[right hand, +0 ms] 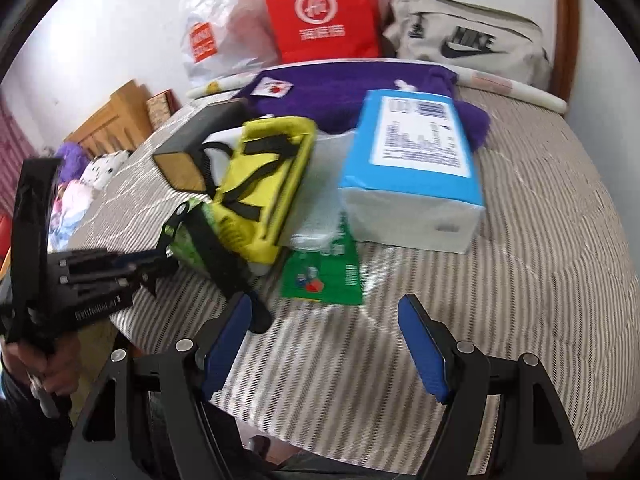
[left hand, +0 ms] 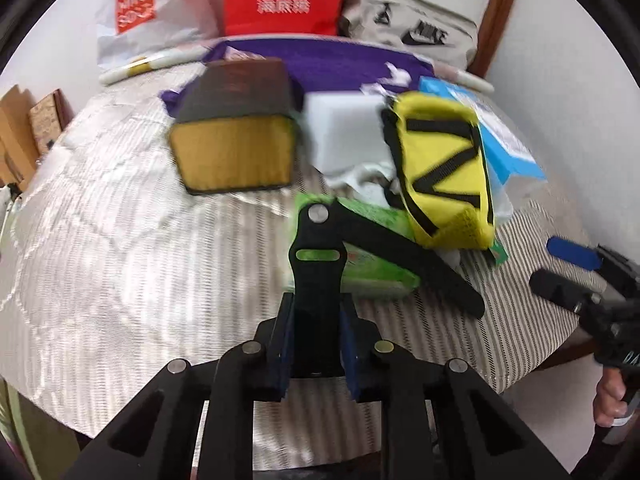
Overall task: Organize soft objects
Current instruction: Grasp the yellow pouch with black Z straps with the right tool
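Observation:
My left gripper [left hand: 316, 306] is shut on one arm of a black hinged bracket [left hand: 400, 256], whose other arm slants right across a green packet [left hand: 372, 280]. A yellow pouch with black straps [left hand: 444, 176] lies just beyond, next to a white foam block [left hand: 348, 132] and a yellow sponge with a dark top [left hand: 236, 152]. The right wrist view shows the left gripper [right hand: 148, 264] with the bracket [right hand: 224, 268] at the left. My right gripper [right hand: 326, 304] hangs open over the striped cover [right hand: 520, 240], short of a green plastic bag [right hand: 324, 276] and a blue and white tissue pack [right hand: 412, 168].
A purple cloth [right hand: 340, 92] lies behind the pile. A white plastic bag [right hand: 224, 28], a red paper bag [right hand: 320, 12] and a grey Nike bag [right hand: 468, 40] stand at the back against the wall. Plush toys [right hand: 92, 176] lie off the left edge.

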A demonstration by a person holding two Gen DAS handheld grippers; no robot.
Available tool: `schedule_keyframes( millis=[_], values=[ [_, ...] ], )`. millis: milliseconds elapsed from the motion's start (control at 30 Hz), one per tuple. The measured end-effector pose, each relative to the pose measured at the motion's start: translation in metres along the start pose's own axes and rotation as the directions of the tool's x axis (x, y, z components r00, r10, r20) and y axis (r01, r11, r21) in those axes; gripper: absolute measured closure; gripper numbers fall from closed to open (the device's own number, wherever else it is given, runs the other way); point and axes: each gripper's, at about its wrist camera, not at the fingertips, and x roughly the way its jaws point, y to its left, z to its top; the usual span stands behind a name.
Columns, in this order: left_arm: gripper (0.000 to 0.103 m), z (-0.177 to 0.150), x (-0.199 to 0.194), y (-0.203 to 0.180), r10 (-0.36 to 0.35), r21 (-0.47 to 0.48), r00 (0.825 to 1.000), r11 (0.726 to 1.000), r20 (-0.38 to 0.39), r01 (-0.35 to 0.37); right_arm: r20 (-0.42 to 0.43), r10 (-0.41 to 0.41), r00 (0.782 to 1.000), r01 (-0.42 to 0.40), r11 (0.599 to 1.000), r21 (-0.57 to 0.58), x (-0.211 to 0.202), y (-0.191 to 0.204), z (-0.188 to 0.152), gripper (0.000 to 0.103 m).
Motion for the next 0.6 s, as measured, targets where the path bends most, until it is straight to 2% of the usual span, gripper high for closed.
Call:
schedule_keyframes(
  millis=[133,267,433,600],
  values=[
    [0.083,0.004,-0.006,0.020,0.025,-0.039,1.000,0.999,0.014,-0.025,0.007,0.037,0.999,-0.037,0.999,-0.020,0.004,0.011,0.001,0.028],
    [0.083,0.005,-0.003,0.040,0.028,-0.090,1.000,0.996,0.007,-0.027,0.016,0.036,0.999,-0.035,0.999,-0.015,0.009,0.017,0.009,0.035],
    [0.083,0.001,0.002,0.047,0.008,-0.106,1.000,0.994,-0.003,-0.008,0.048,0.030,0.998,-0.029,0.999,-0.022,0.011,0.027,0.028,0.035],
    [0.083,0.000,0.008,0.047,-0.016,-0.108,1.000,0.994,-0.010,0.015,0.037,0.007,0.999,-0.006,0.999,-0.039,0.025,0.043,0.045,0.028]
  ],
)
